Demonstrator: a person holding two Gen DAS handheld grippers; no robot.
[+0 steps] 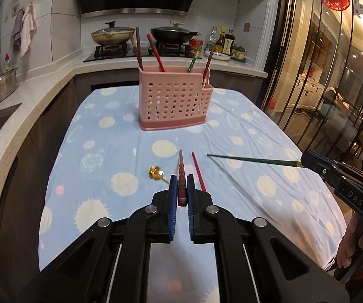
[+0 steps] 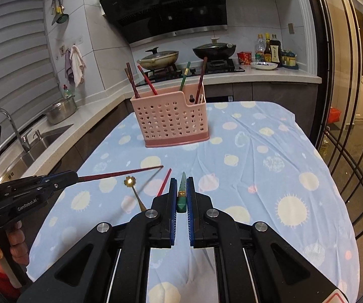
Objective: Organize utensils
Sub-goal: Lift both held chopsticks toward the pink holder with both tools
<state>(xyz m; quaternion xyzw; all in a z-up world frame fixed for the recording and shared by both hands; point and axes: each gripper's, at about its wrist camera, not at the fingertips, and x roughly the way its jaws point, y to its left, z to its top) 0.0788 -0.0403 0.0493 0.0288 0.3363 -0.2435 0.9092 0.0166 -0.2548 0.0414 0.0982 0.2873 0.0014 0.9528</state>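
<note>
A pink perforated utensil holder [image 1: 175,102] [image 2: 170,121] stands on the far half of the table with several chopsticks upright in it. My left gripper [image 1: 181,184] is shut on a dark red chopstick [image 1: 181,176] and holds it above the cloth; it also shows in the right wrist view [image 2: 120,173]. My right gripper [image 2: 182,189] is shut on a green chopstick [image 2: 182,192], seen from the side in the left wrist view [image 1: 252,160]. A red chopstick [image 1: 198,171] [image 2: 164,181] and a gold flower-headed spoon [image 1: 156,173] [image 2: 133,188] lie on the cloth.
The table wears a blue dotted cloth [image 1: 257,131] [image 2: 257,151]. Behind it, a stove with two lidded pans [image 1: 113,35] and sauce bottles [image 1: 223,43]. A sink and steel pot [image 2: 61,109] stand on the left counter. A glass partition [image 1: 332,75] is on the right.
</note>
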